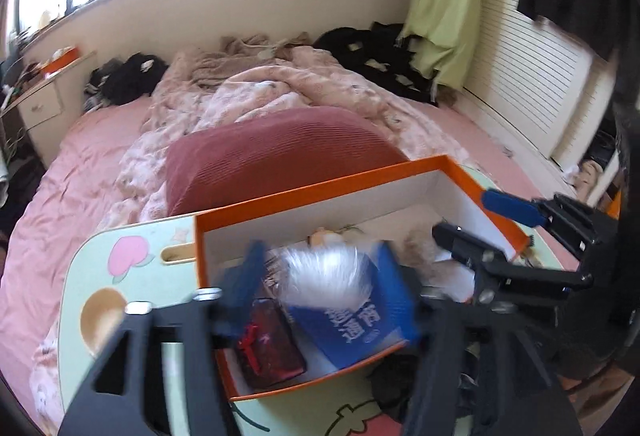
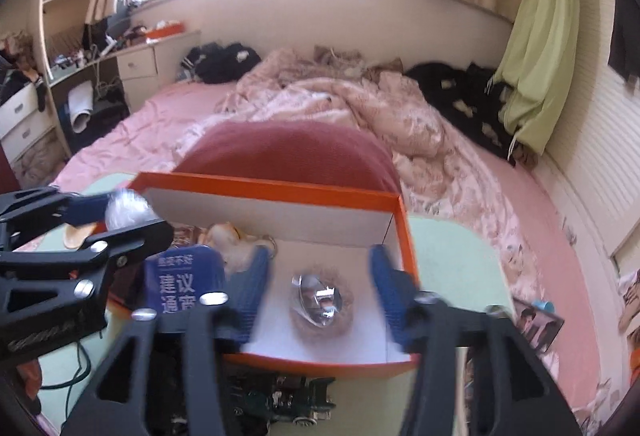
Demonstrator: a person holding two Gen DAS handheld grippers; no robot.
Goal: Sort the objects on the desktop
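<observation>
Now 2 grippers apart (both empty), left gripper (image 1: 324, 296), right gripper (image 2: 320, 288), orange box (image 2: 272, 185)

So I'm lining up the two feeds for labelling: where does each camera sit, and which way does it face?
Left wrist: sits on the left gripper, looking down and forward into the orange box toward the bed; its own blurred fingers show, with the right gripper at the right edge.
Right wrist: sits on the right gripper, facing the same way over the box's right part; the left gripper shows at the left.
Shared: the box, the blue packet, the red cushion, bed and window.
</observation>
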